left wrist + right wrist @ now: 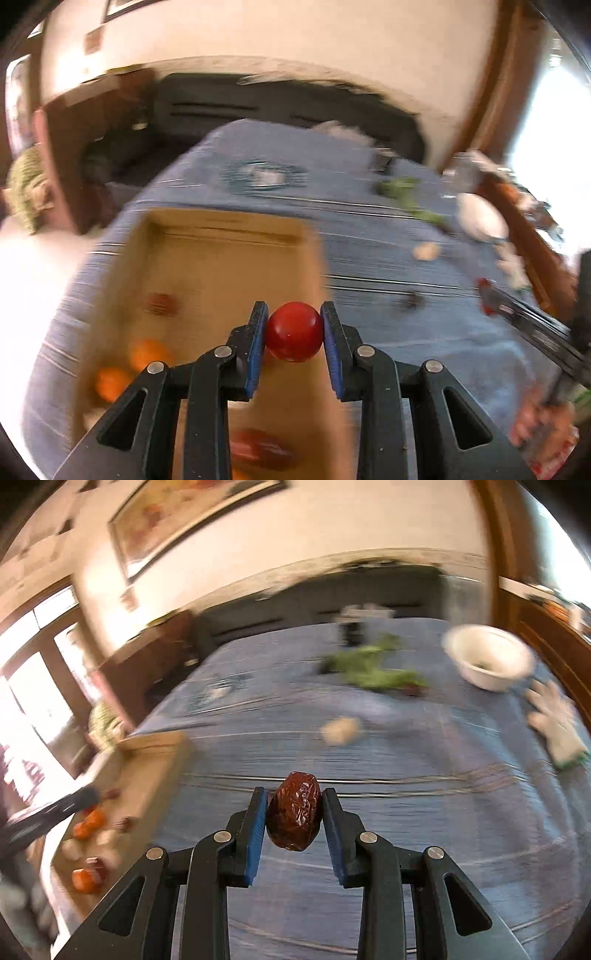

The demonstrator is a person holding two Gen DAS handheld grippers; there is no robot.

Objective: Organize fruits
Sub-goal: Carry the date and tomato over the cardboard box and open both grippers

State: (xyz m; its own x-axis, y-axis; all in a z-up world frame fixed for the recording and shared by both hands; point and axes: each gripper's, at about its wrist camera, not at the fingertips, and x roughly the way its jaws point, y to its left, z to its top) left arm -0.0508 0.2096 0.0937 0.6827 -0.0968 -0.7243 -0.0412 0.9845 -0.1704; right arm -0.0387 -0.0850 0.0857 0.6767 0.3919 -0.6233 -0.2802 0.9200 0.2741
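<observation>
Red tomato (294, 331) pinched between left tongs (294, 325), wrinkled date (294, 810) clamped in right tongs (294, 806)

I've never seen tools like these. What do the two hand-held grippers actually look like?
Both match. The left gripper and right gripper are black plastic linkages with triangular cut-outs and round silver pins at the joints. Each ends in two flat fingers faced with blue ribbed pads. No cables or markings are visible.
</observation>
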